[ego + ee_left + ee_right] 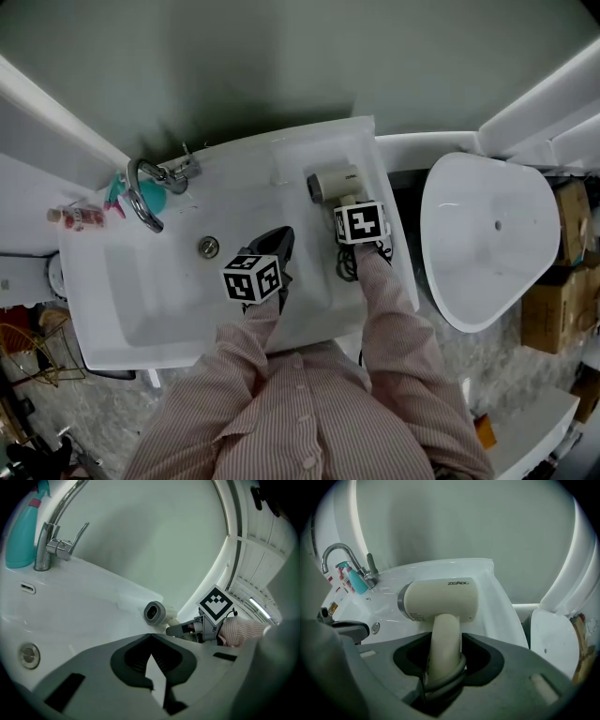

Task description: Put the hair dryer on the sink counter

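Gripping the hair dryer (pixel 440 599) by its handle and looped cord, my right gripper (pixel 446 644) holds its barrel crosswise over the worktop's (pixel 499 609) right strip, while my left gripper (pixel 151 638) hovers shut, empty, over the basin (pixel 159 281).

The dryer's (pixel 440 599) handle stands between the right gripper's (pixel 446 662) jaws, its body ahead over the worktop (pixel 367 141). To the left, the left gripper (pixel 279 239) hangs over the basin (pixel 141 281).
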Tool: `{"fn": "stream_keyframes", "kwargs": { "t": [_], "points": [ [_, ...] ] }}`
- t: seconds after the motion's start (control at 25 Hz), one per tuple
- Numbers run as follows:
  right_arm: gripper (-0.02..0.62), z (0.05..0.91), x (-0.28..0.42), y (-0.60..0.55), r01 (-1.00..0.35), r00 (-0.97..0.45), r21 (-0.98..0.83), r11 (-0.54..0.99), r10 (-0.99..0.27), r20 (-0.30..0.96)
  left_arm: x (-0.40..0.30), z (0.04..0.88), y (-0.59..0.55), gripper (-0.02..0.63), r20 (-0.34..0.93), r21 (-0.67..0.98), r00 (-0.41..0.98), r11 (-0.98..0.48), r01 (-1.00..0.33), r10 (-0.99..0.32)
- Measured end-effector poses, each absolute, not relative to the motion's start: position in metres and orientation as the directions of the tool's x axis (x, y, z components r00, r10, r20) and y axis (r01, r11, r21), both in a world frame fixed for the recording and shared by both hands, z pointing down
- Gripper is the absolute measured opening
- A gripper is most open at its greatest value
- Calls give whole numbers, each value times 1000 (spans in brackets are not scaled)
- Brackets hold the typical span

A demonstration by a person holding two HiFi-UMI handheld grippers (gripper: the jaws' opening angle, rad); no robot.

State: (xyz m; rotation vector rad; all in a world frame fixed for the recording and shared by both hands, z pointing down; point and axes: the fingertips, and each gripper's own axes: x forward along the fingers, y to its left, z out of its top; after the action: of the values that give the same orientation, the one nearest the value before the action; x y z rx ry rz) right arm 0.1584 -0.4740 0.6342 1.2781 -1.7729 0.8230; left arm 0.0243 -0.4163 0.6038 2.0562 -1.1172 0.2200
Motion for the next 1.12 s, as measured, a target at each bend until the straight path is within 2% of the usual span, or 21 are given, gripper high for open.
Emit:
{"fn": "stream_keyframes", "kwargs": {
  "t": [0.24,0.44,1.12],
  "points": [
    [192,628,157,-471,-960,-207,-92,264,-449,869,25,602,-414,-3,474,548,604,-322,-772,-641],
    [255,635,157,-473,-963,-194,-77,259,-465,864,26,597,-413,-2,468,544,605,-330,-772,-645],
    [258,594,150,-456,-924,-251,-12,381,-585,771,25,571,-395,-2,439,497,610,-388,-777,-660]
  ]
}}
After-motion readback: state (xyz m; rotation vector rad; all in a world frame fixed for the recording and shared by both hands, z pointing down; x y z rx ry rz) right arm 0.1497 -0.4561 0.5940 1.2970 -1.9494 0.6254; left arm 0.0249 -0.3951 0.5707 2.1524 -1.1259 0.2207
